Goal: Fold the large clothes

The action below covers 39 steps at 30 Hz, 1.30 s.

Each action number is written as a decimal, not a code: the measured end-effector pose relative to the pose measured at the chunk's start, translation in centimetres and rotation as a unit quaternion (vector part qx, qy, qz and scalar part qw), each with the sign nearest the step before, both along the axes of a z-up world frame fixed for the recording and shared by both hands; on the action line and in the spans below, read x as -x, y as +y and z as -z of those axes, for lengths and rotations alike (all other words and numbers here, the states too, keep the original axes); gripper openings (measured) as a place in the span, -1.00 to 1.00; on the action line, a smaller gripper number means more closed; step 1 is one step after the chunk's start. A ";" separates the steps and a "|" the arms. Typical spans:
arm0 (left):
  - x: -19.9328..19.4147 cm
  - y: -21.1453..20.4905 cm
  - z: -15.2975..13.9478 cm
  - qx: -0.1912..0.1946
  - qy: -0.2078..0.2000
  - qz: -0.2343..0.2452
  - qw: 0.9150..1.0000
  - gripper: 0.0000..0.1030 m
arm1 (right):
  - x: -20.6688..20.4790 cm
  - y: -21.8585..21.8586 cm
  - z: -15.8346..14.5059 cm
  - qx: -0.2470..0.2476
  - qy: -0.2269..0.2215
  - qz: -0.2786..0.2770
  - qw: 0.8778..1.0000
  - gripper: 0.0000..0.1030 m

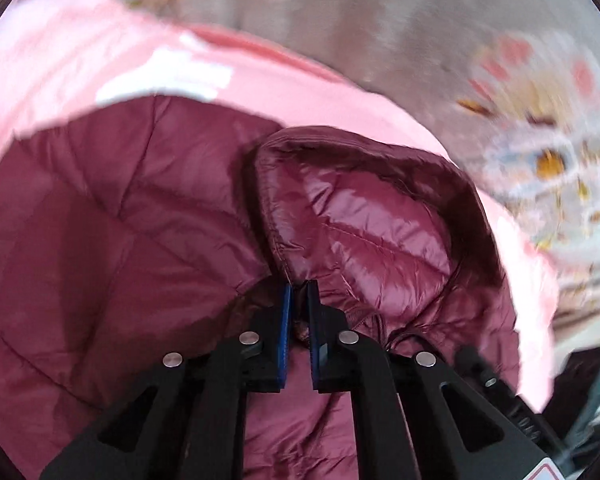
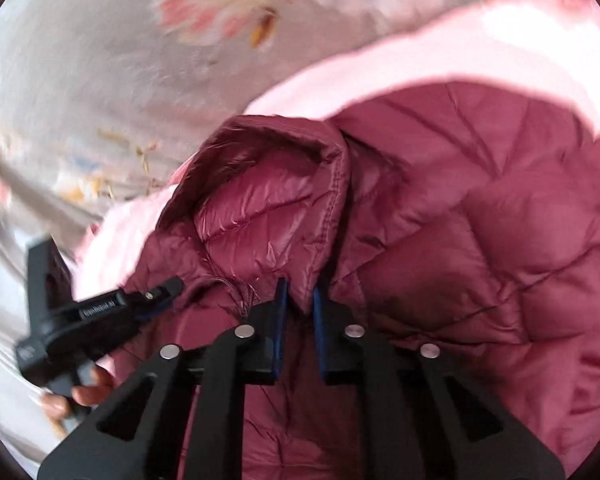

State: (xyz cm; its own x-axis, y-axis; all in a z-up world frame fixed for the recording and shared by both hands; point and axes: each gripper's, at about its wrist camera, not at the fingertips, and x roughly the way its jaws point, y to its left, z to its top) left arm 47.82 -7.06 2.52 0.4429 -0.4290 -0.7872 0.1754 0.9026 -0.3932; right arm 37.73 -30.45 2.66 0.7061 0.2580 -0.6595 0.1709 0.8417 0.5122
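A maroon quilted puffer jacket with a shiny hood lies over a pink garment. My left gripper is shut on the jacket's edge by the hood. In the right wrist view the same jacket and hood fill the frame. My right gripper is shut on a fold of the jacket beside the hood. The left gripper shows at the left, pinching the jacket near the zipper.
A grey floral bedsheet lies under the clothes and also shows in the right wrist view. The pink garment spreads beyond the jacket. A hand holds the left gripper. Both views are motion-blurred.
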 end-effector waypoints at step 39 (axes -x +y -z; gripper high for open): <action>-9.4 -3.6 -3.7 -0.073 -0.025 -0.018 0.997 -0.73 | -10.9 -2.4 -3.9 0.073 0.006 0.026 0.997 -0.63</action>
